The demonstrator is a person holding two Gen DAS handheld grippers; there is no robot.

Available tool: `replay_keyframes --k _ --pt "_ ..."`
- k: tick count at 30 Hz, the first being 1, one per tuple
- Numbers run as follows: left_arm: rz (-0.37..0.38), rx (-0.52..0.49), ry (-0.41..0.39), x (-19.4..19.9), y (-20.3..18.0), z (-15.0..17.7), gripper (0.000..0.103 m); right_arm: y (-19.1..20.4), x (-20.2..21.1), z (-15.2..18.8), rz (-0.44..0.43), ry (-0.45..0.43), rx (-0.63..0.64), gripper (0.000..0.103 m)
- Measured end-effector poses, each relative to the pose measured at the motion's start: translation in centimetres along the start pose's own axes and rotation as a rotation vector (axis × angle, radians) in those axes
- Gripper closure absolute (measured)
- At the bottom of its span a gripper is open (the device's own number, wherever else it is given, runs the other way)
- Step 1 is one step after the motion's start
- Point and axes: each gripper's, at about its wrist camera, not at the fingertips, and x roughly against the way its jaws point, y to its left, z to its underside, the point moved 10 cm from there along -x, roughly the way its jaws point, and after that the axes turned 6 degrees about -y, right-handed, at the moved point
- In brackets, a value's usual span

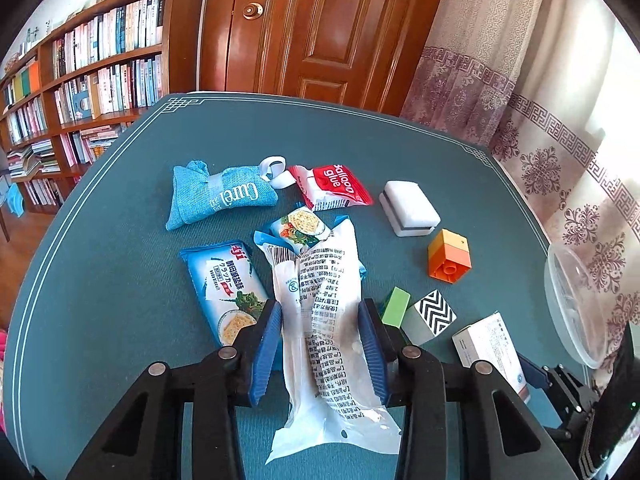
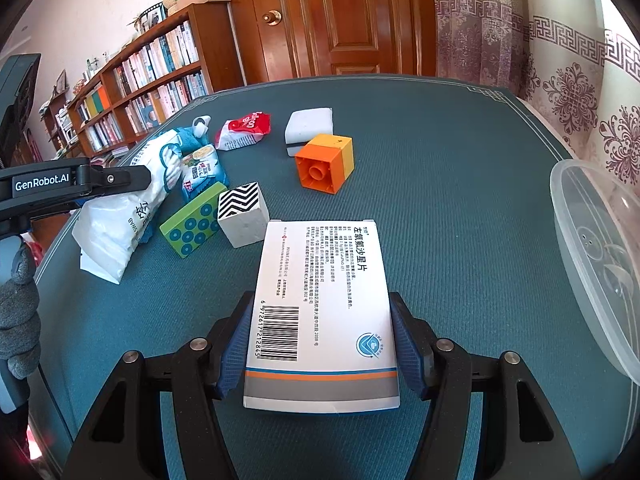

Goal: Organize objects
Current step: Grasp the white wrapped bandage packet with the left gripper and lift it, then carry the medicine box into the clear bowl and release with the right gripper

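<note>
Both jaws grip: left gripper (image 1: 320, 344) pinches a long white printed plastic packet (image 1: 324, 320) over the teal table mat (image 1: 120, 208); right gripper (image 2: 320, 344) clamps a white cardboard medicine box (image 2: 320, 312). Only the right view shows a grey-gloved hand (image 2: 18, 304).

White pouch (image 1: 320, 320) – medicine box (image 2: 320, 320), gripped

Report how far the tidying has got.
Done: nothing visibly sorted; the clear container holds none of the items. In hand: left gripper shut on the white plastic packet, right gripper on the medicine box. Left: cracker packs, blue pouch, blocks on the table.
</note>
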Motion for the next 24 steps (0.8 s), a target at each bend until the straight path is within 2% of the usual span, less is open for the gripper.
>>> replay_keyframes --k 8,14,19,24 --pt "0.01 -0.039 -0.012 1.4 -0.9 0.5 0.061 -0.3 0.1 -0.1 0.006 -0.004 -0.008 0.039" --pt "0.048 -0.089 -0.04 2.8 -3.1 0.1 0.061 -0.3 0.8 -0.7 0.004 -0.038 -0.024 0.039" --pt "0.084 -0.129 -0.056 3.6 -5.2 -0.3 0.061 -1.0 2.5 -2.3 0.001 -0.082 -0.06 0.039" --pt "0.113 -0.151 -0.058 3.7 -6.9 -0.4 0.061 -3.2 5.1 -4.0 0.048 -0.135 -0.095 0.039"
